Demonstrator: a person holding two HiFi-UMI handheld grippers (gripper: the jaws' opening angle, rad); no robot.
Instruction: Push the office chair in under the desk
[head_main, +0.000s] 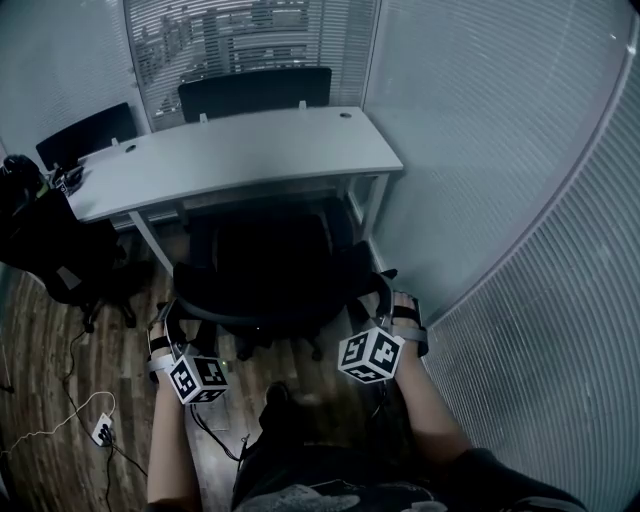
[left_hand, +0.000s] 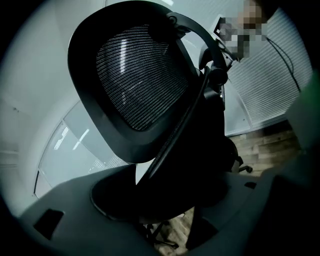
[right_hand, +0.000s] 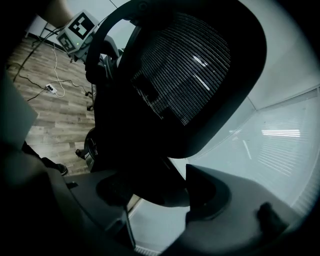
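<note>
A black mesh-backed office chair (head_main: 270, 270) stands in front of the grey desk (head_main: 240, 150), its seat partly beneath the desk's front edge. My left gripper (head_main: 168, 335) holds the left side of the backrest frame and my right gripper (head_main: 390, 310) holds the right side. In the left gripper view the mesh back (left_hand: 135, 75) rises above the left gripper (left_hand: 160, 200), whose jaws are closed on the dark frame. In the right gripper view the mesh (right_hand: 190, 75) looms over the right gripper (right_hand: 155, 195), likewise clamped on the frame's lower edge.
A second black chair (head_main: 50, 240) stands at the left beside the desk. Two more chair backs (head_main: 255, 92) show behind it. Frosted glass walls (head_main: 500, 150) close in on the right. A white power strip (head_main: 100, 428) and its cable lie on the wooden floor at lower left.
</note>
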